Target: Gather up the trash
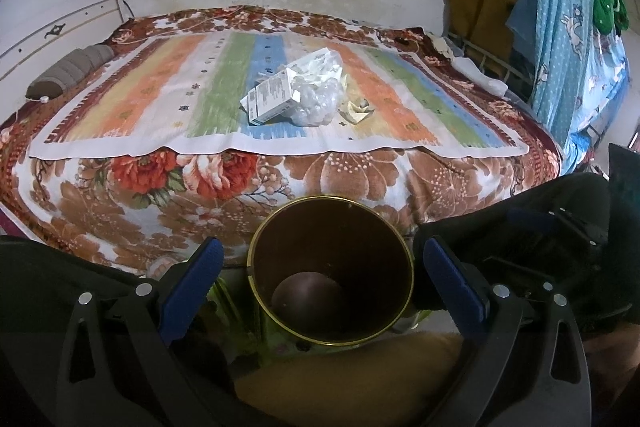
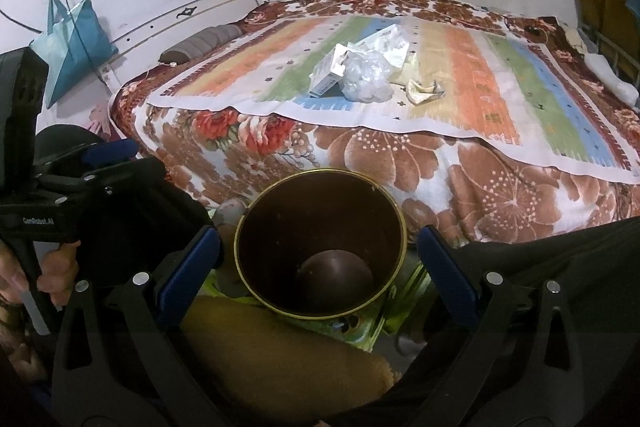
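Trash lies in a pile on the striped sheet (image 1: 160,99) in the middle of the bed: a white printed carton (image 1: 270,95), a crumpled clear plastic bag (image 1: 316,99) and a small crumpled yellowish wrapper (image 1: 358,109). The same carton (image 2: 328,73), bag (image 2: 366,77) and wrapper (image 2: 424,91) show in the right wrist view. A dark brown bin with a gold rim (image 1: 330,269) stands on the floor below the bed's near edge; it looks empty. My left gripper (image 1: 322,279) is open and empty above the bin. My right gripper (image 2: 318,267) is open and empty above the bin (image 2: 320,243).
A floral blanket (image 1: 360,179) covers the bed and hangs over its near edge. A grey pillow (image 1: 68,75) lies at the bed's left. Clothes (image 1: 560,27) hang on a rack at the right. A teal bag (image 2: 72,43) hangs on the left wall.
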Motion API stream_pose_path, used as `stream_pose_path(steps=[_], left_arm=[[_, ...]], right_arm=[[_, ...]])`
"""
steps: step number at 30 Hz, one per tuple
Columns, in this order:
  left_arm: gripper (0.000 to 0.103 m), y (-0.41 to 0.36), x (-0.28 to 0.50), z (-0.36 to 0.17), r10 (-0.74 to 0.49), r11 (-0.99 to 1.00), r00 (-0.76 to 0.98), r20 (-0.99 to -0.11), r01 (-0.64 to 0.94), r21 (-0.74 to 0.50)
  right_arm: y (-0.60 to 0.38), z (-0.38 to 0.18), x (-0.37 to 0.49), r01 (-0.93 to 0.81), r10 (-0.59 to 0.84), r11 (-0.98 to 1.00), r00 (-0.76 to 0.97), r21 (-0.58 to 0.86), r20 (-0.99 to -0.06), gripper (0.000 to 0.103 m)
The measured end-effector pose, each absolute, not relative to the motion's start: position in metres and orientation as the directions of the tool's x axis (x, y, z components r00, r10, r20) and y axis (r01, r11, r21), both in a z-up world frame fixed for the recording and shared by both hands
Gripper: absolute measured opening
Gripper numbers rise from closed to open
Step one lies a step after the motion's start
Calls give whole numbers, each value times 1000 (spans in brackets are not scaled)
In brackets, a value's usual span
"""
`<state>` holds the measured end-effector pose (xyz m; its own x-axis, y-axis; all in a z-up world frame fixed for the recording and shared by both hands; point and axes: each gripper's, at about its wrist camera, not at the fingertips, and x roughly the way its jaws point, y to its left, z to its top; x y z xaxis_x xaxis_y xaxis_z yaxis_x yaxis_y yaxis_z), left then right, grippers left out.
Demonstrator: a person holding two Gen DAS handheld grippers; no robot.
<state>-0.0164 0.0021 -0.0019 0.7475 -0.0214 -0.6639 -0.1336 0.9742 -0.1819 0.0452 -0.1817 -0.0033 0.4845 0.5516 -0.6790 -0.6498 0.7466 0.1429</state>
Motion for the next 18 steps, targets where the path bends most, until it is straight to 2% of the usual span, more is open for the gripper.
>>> stream_pose_path(steps=[18], left_arm=[[97, 3, 3, 18, -14, 991, 739, -674, -80, -109]], right_arm=[[-177, 4, 58, -664, 581, 728, 466, 170, -668, 94]])
